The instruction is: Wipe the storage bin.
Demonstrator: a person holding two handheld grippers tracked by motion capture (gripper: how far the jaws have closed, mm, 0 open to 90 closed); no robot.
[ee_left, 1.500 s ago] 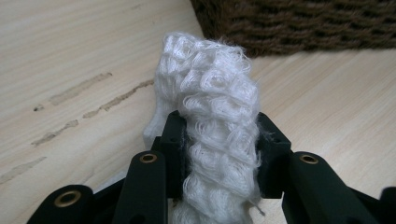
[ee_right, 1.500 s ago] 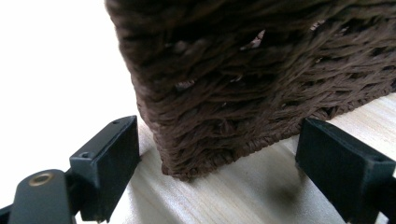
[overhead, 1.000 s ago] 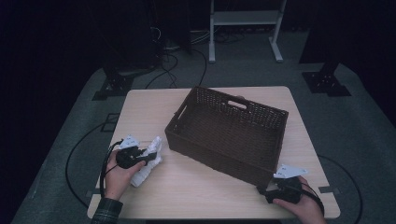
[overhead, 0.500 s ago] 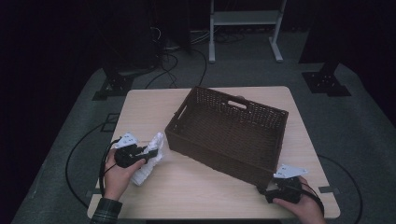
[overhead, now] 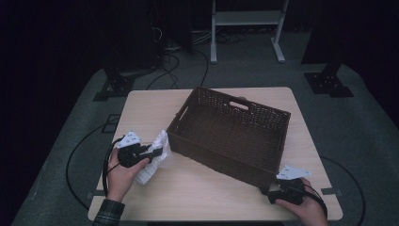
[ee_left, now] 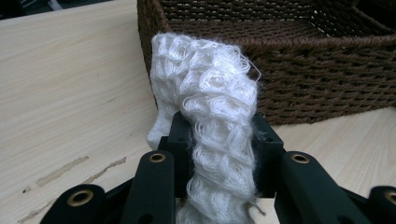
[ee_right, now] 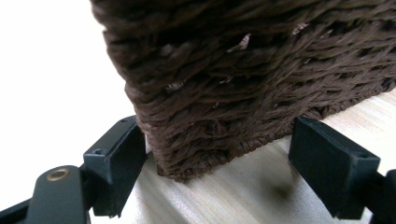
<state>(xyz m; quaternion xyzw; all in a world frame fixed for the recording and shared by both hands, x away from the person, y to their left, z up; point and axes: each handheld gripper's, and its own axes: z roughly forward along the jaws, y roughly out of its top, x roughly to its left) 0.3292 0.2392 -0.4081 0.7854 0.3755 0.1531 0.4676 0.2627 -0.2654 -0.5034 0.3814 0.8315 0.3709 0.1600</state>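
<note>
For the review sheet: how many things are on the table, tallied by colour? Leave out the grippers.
White: 1, the knitted cloth, clamped in the left gripper beside the basket.
Brown: 1, the wicker basket, its near corner between the jaws of the right gripper.
Total: 2

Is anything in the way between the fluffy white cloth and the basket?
Only the basket's own near wall. The white cloth, clamped in the left claw, sits just outside it, below the rim, so it likely needs lifting over.
</note>
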